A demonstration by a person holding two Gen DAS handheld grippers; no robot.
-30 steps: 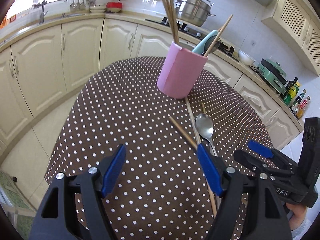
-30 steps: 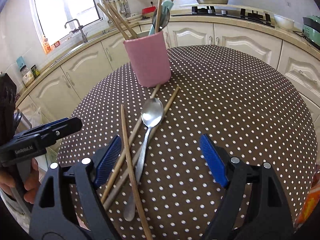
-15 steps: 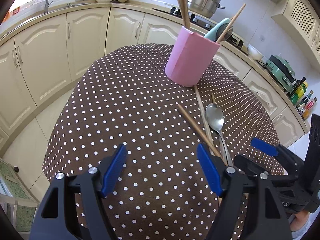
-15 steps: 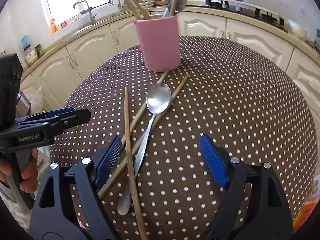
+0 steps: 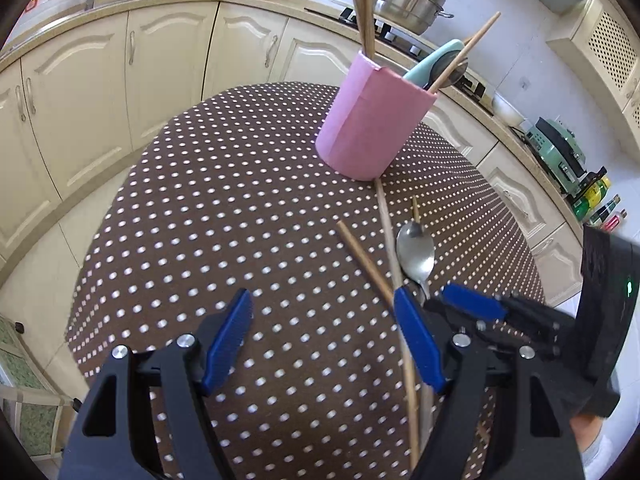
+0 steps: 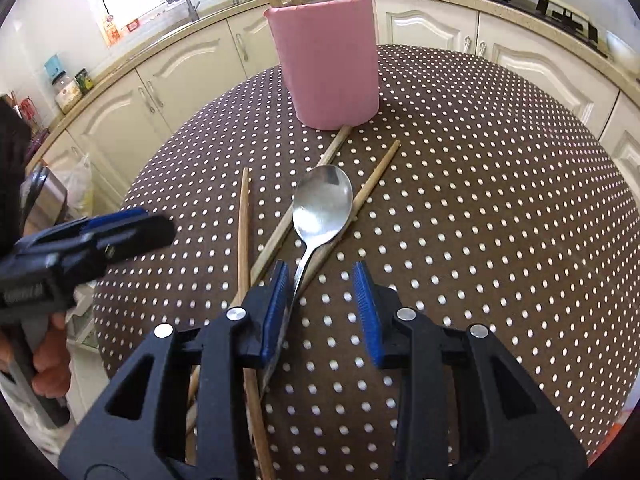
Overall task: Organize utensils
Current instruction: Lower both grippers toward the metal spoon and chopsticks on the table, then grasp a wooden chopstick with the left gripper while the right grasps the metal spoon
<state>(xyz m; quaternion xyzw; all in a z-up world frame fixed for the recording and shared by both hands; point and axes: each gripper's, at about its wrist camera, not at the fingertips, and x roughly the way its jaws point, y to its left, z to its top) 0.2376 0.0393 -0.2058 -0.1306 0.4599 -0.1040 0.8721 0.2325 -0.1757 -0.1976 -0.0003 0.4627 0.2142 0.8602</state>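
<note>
Steel spoon (image 6: 322, 200) lies mid-frame on the brown dotted tablecloth (image 6: 480, 200), bowl toward the pink cylindrical holder (image 6: 328, 60), handle running down between the right gripper (image 6: 322, 302) jaws, just narrowed, touching one pad only. Left gripper (image 5: 326, 340) gapes empty.

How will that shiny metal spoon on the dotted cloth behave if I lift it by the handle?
The shiny metal spoon looks rigid but smooth, so it may slip. Its bowl end probably droops. Lying across wooden chopsticks, it could shift them.

Left gripper (image 5: 322, 344) jaws gape wide; right gripper (image 6: 322, 306) jaws just narrowed.
</note>
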